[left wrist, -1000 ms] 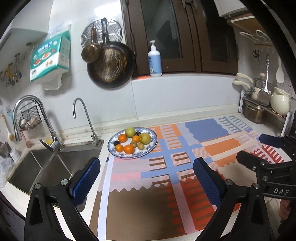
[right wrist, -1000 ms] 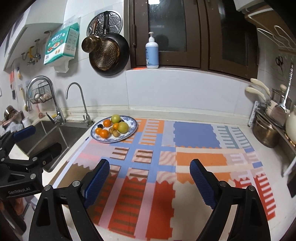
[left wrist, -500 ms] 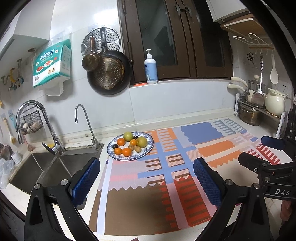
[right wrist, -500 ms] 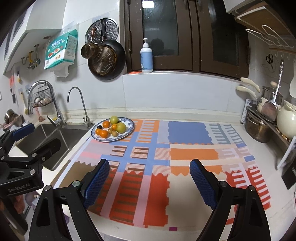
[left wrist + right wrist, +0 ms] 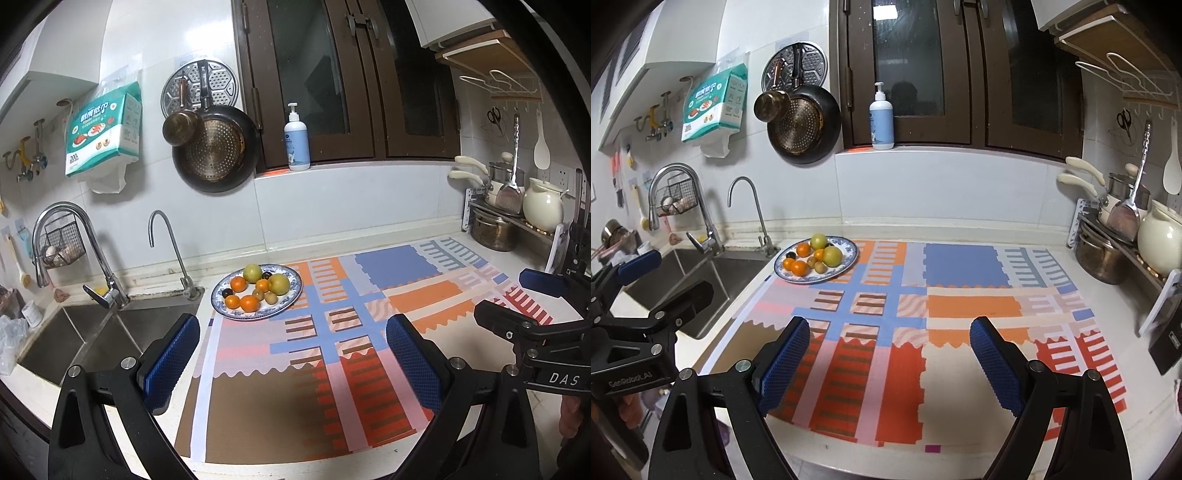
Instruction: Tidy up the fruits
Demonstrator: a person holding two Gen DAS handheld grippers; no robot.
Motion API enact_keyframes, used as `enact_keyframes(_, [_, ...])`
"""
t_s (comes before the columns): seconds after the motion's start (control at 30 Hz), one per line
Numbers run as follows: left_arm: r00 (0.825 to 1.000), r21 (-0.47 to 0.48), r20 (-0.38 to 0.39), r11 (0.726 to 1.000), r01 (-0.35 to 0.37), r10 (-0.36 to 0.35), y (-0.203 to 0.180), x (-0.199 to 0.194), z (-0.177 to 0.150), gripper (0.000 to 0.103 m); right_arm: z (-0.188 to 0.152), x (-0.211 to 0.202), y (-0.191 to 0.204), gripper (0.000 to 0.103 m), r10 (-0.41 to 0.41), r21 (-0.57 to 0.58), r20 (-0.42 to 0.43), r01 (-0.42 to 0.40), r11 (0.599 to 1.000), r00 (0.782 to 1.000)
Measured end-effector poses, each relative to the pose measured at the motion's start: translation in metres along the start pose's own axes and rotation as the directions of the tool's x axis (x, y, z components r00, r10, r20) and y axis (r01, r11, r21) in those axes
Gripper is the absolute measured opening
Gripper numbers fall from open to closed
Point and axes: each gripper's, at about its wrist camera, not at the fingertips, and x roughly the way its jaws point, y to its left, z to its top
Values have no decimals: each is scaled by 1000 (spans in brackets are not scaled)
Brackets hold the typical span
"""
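Fruits (image 5: pixel 258 290) lie together on a blue-rimmed plate (image 5: pixel 221 308) beside the sink (image 5: pixel 74 343), while the left gripper (image 5: pixel 291 354) and right gripper (image 5: pixel 888 354) are both wide open, holding nothing.

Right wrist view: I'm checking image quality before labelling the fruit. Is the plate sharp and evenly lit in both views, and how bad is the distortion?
Right wrist view: the plate of fruit is sharp and evenly lit, without glare; the window frame bows from the fisheye. Left wrist view: equally sharp plate; the dark corners are the lens edge, and the faucet curves.
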Motion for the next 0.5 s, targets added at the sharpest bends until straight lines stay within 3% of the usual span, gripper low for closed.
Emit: enact_keyframes(0.5, [1000, -8, -2, 1000, 8, -8, -2, 0, 3, 103, -1, -1, -6, 89, -7, 11, -8, 7, 1000, 1000])
